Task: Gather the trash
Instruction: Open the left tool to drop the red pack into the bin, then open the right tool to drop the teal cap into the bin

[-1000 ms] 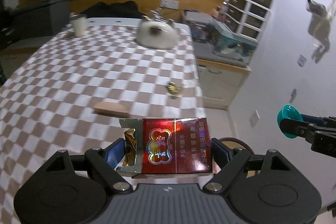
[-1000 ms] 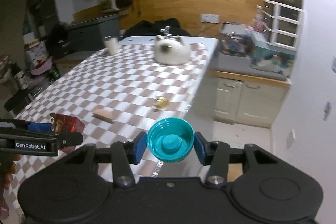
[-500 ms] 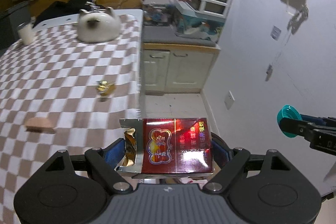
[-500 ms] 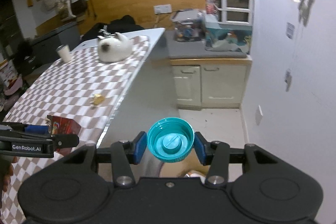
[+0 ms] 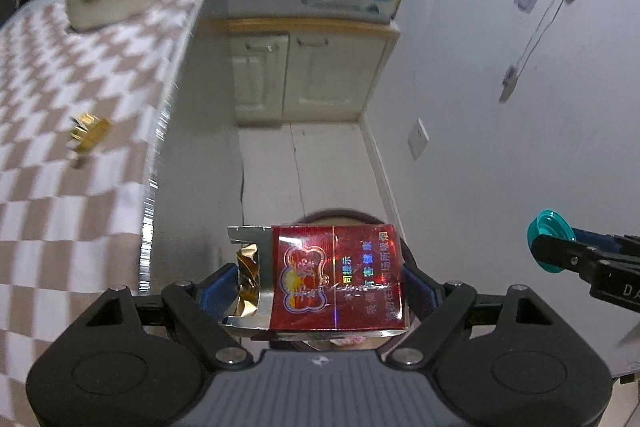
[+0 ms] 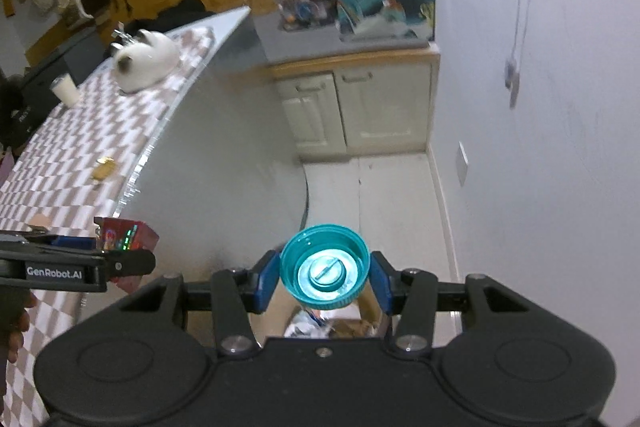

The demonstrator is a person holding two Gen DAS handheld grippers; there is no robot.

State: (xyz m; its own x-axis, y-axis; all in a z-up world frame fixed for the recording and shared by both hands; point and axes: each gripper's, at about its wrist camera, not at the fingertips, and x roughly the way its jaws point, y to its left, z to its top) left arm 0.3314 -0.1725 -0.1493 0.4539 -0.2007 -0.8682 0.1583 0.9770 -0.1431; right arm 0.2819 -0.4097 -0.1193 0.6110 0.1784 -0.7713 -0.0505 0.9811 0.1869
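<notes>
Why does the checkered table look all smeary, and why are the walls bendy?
Left wrist view: motion blur smears the checkered table and gold wrapper, while the red cigarette pack stays sharp with shiny glare. Right wrist view: the fisheye lens curves the table edge; the teal cap glows brightly.

A: How is each tool built?

B: The left tool [image 5: 316, 291] and the right tool [image 6: 325, 279] share one design: a matte black housing with two round recessed discs, black linkage arms fixed by silver screws, and blue pads [image 6: 267, 281] on the fingers.

A: Any markings?

B: White "GenRobot.AI" lettering runs along one finger's side. A ribbed grey centre panel carries a small logo.
</notes>
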